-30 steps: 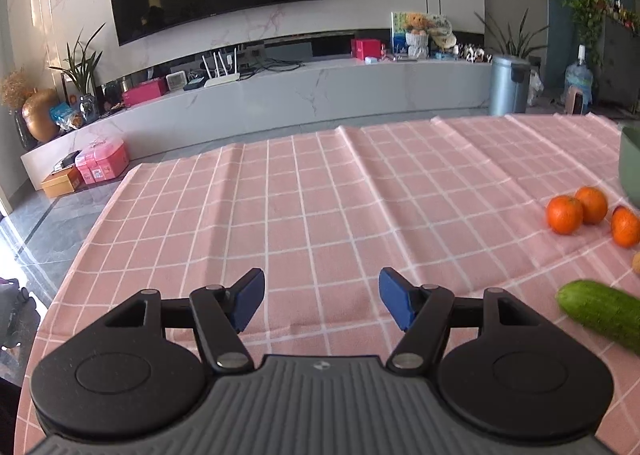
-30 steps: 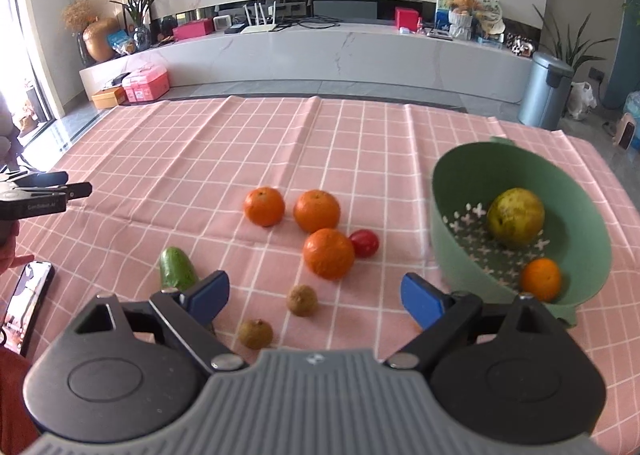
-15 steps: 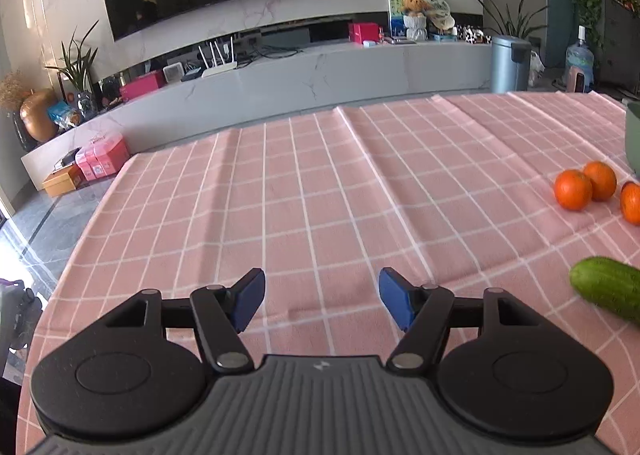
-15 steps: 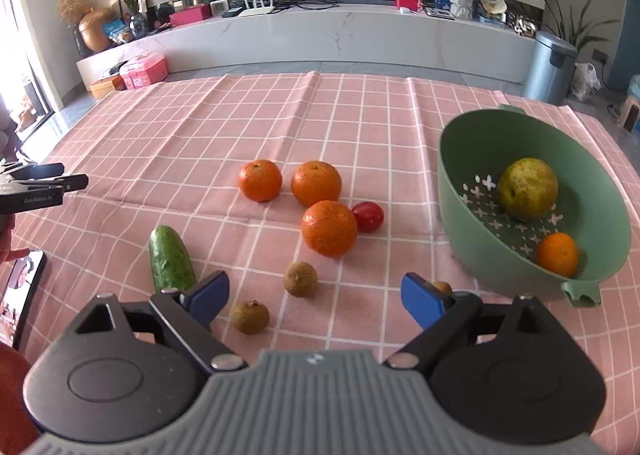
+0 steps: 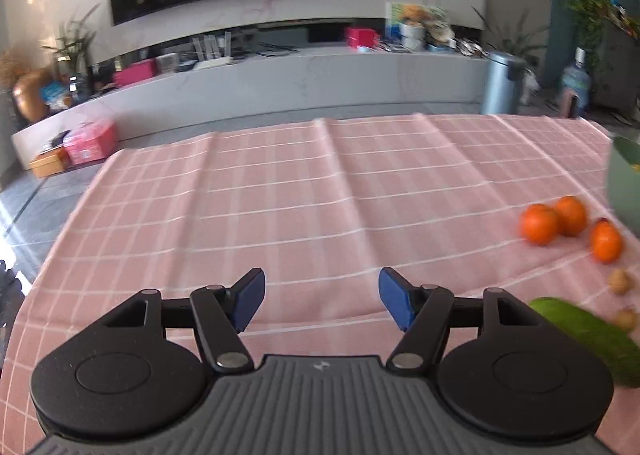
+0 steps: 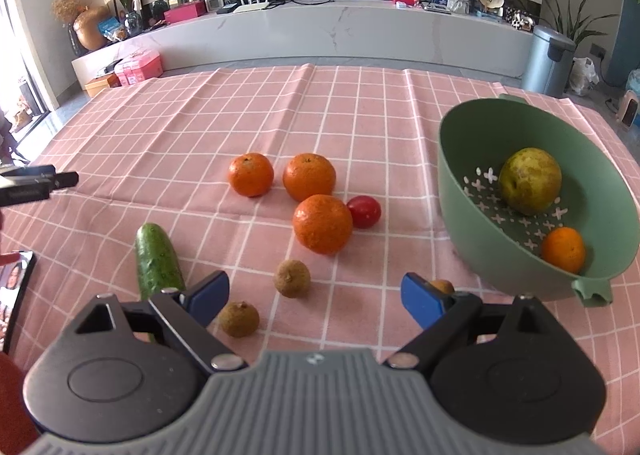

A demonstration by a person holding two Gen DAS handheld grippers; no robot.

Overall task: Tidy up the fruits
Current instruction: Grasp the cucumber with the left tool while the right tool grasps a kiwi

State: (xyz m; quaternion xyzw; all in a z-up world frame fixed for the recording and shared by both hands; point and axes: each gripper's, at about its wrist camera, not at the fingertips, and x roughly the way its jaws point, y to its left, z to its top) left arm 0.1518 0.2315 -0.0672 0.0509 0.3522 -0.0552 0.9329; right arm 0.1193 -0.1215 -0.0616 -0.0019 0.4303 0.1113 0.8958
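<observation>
In the right wrist view three oranges (image 6: 322, 223) lie mid-table with a red tomato (image 6: 364, 211) beside the nearest one. A green cucumber (image 6: 158, 261) lies to the left. Two small brown fruits (image 6: 292, 278) lie near my right gripper (image 6: 316, 299), which is open and empty just above the cloth; a third peeks behind its right finger (image 6: 442, 286). The green bowl (image 6: 472, 223) at right holds a pear-like fruit (image 6: 530, 181) and a small orange (image 6: 563, 249). My left gripper (image 5: 321, 303) is open and empty over bare cloth, with the oranges (image 5: 540, 223) and the cucumber (image 5: 592, 339) to its right.
A pink checked cloth (image 6: 200, 135) covers the table. A phone (image 6: 14, 295) lies at the left edge. The left gripper's tip (image 6: 40, 183) shows at far left in the right wrist view. A TV wall and a low shelf stand beyond the table.
My right gripper has moved forward and lower toward the fruits. My left gripper has shifted slightly right, bringing the cucumber and the oranges closer in its view.
</observation>
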